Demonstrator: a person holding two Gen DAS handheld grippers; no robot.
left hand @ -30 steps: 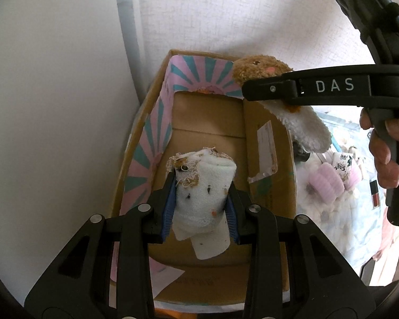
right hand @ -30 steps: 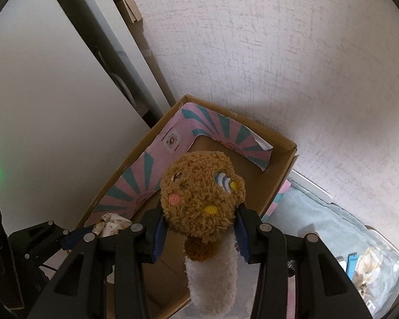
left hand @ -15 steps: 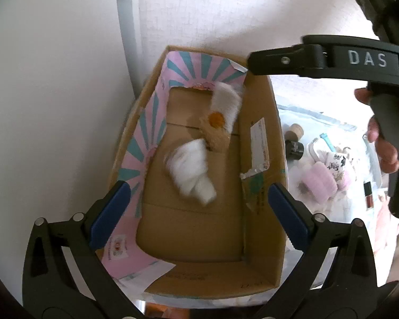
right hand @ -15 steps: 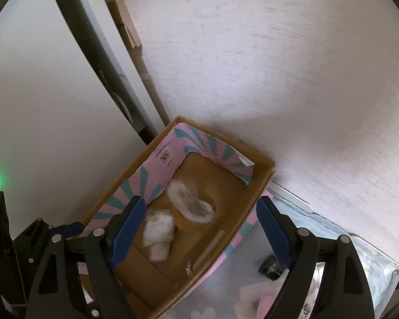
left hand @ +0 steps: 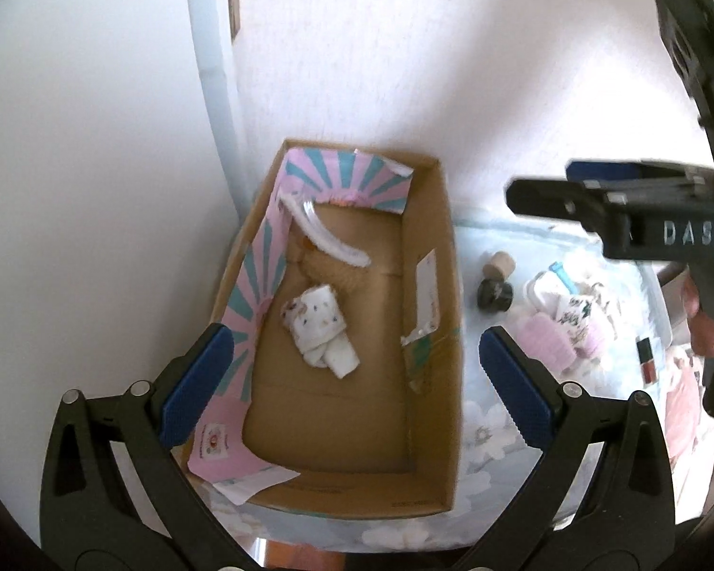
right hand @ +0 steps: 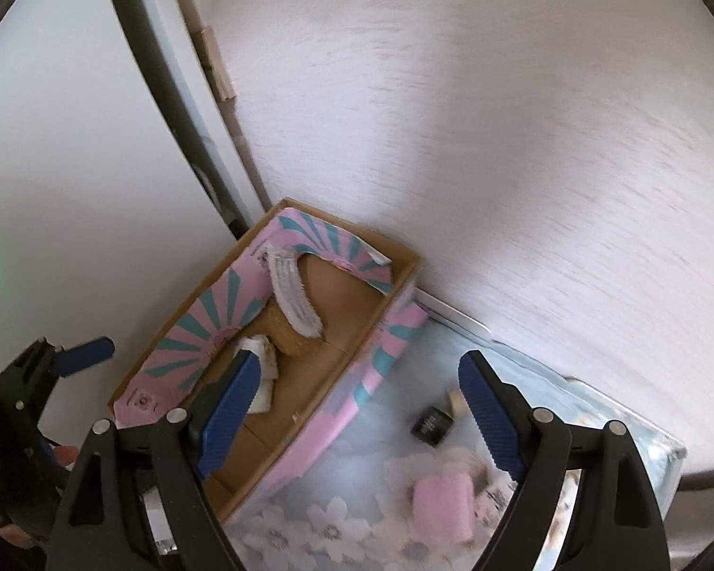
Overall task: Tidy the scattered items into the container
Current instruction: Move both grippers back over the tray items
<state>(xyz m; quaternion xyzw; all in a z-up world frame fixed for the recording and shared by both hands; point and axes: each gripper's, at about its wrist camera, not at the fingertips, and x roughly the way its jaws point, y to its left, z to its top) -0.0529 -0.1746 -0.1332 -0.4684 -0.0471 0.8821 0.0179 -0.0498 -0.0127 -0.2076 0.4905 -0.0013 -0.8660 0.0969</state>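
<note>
Left gripper (left hand: 354, 383) is hovering above the cardboard box (left hand: 445, 314), jaws spread wide, nothing between the blue pads. Right gripper (right hand: 357, 421) is also hanging with jaws spread and empty, over the box's near wall and the floral cloth (right hand: 338, 530).

Box is sitting in the corner against the white wall (right hand: 500, 142), a pink-and-teal liner (left hand: 262, 280) running along its inner side. Inside it: a rolled white sock (left hand: 320, 328) is lying mid-floor, and just behind it the brown plush sock (left hand: 331, 257) is leaning with its white cuff up against the liner.

Outside the box, on the cloth, are lying a small dark jar (left hand: 494, 291), a cork-coloured piece (left hand: 499, 264) just beside it, a pink rolled sock (right hand: 445, 507) and a patterned white bundle (left hand: 569, 297).
</note>
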